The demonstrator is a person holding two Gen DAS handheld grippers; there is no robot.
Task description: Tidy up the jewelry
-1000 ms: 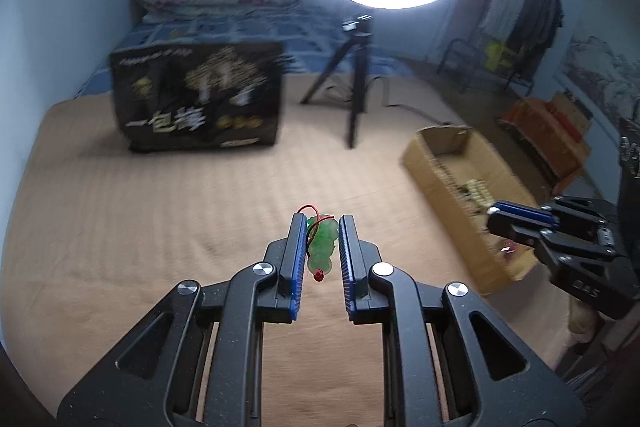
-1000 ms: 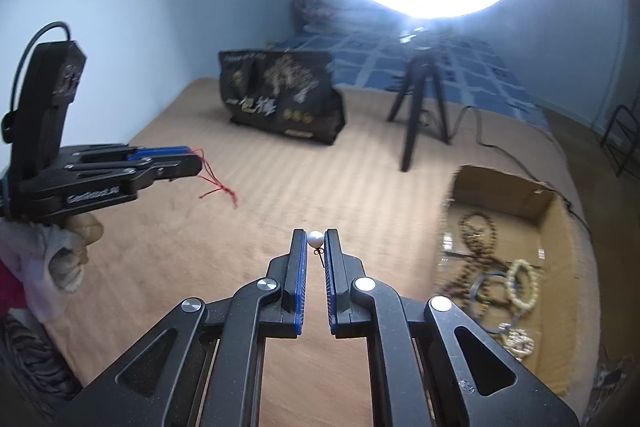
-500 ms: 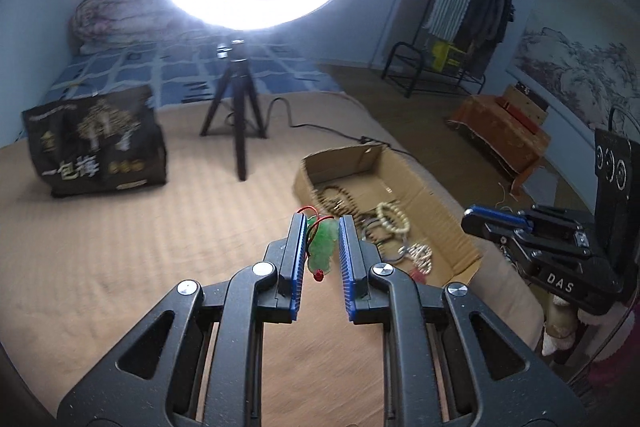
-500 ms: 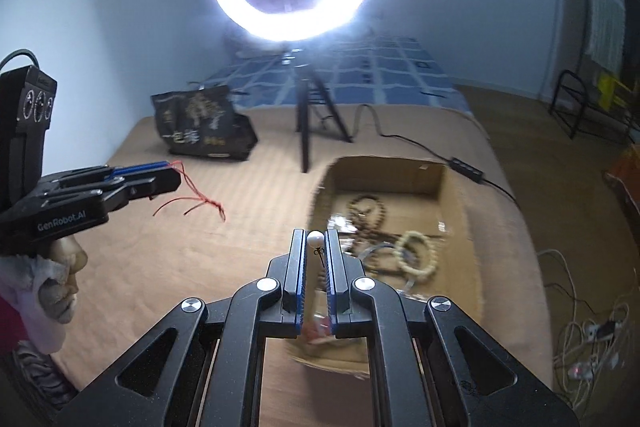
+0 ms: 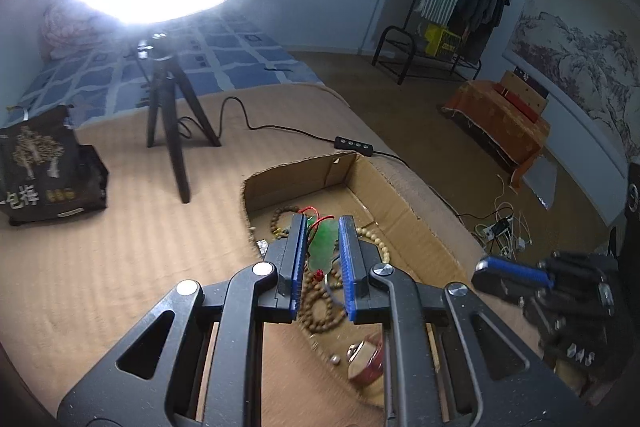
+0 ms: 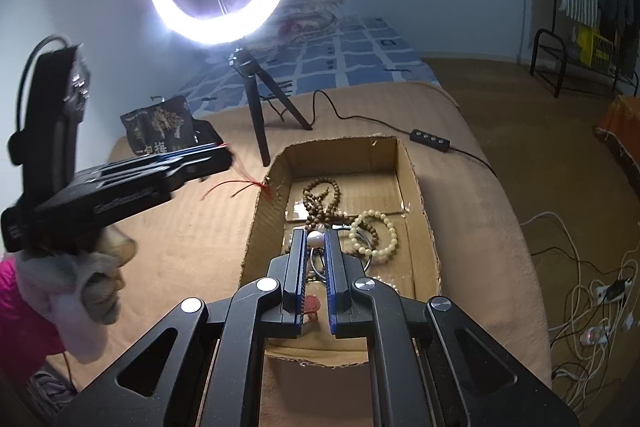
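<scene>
Left hand-held gripper [image 5: 323, 241] clamped on a green pendant [image 5: 322, 247] and right hand-held gripper [image 6: 316, 251] clamped on a pearl earring [image 6: 314, 238], both above the cardboard box [image 6: 416, 187]: lower each before releasing, clear of tangled bead bracelets [image 6: 324, 203].

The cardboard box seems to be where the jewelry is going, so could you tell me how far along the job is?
Done: the cardboard box already holds a brown bead strand and a pale bead bracelet.
In hand: the left tool is shut on a green pendant with red cord, the right tool on a white pearl piece; both hang over the box.
Left: releasing both pieces into it.
</scene>
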